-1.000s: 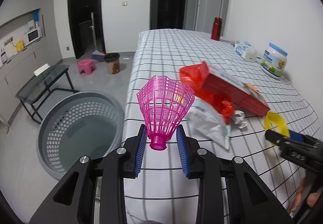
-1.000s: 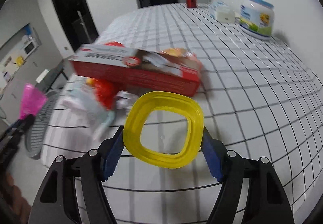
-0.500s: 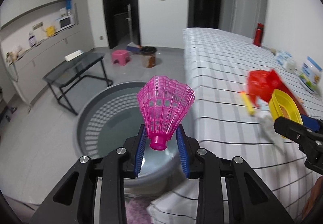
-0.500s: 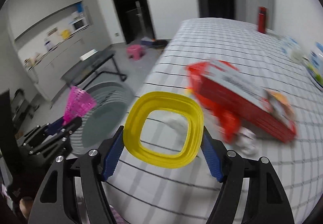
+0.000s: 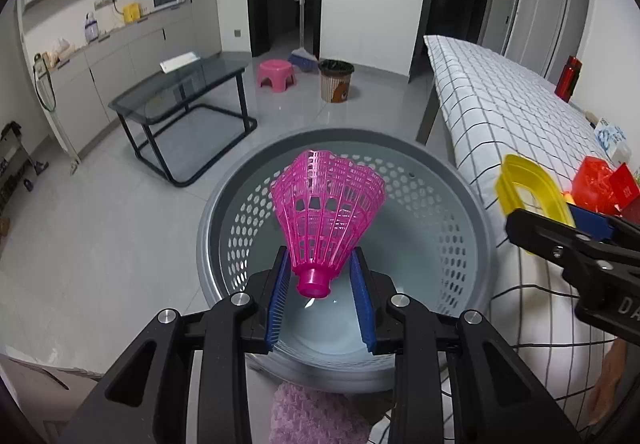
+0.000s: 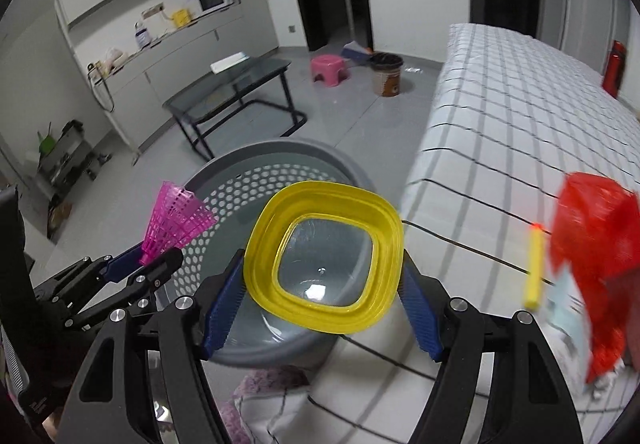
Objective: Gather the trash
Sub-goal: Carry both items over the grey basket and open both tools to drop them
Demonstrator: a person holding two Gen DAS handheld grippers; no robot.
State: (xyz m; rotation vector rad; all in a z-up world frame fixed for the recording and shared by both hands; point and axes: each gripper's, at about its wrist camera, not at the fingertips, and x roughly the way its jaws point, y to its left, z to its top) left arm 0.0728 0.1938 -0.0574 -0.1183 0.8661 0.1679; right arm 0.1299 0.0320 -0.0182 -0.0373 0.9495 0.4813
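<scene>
Both tongs hang over the grey laundry-style basket [image 5: 460, 180] that stands on the floor right against the edge of the bed-like surface covered in a white checked sheet [image 5: 500, 104]. The left tongs [image 5: 320, 284] are clamped on a pink plastic shuttlecock [image 5: 326, 208], the blue pads [image 5: 279, 284] pressing its lower skirt from either side, its cork end pointing back toward the handle and its open skirt pointing out over the basket's pale bottom. In the right wrist view the same left tongs [image 6: 154, 258] show at the left, the shuttlecock [image 6: 176, 222] sticking up above the basket's perforated wall [image 6: 240, 188].

The right tongs [image 6: 322, 280] grip a yellow, rounded-square plastic ring [image 6: 324, 256], a lid frame by the look of it, squeezed between the two blue pads at its sides; through its hole I see the basket's inside. From the left wrist view that ring [image 5: 532, 188] sits above the basket's right rim, near the sheet.

Farther along the sheet lie more scraps: a red crumpled wrapper [image 6: 592, 228], blurred, and a small yellow stick [image 6: 534, 268] just beside it. A red bottle [image 5: 568, 78] stands far back. On the floor beyond are a dark glass-topped bench [image 5: 180, 84], a pink stool [image 5: 276, 70] and a small wastebin [image 5: 336, 80].
</scene>
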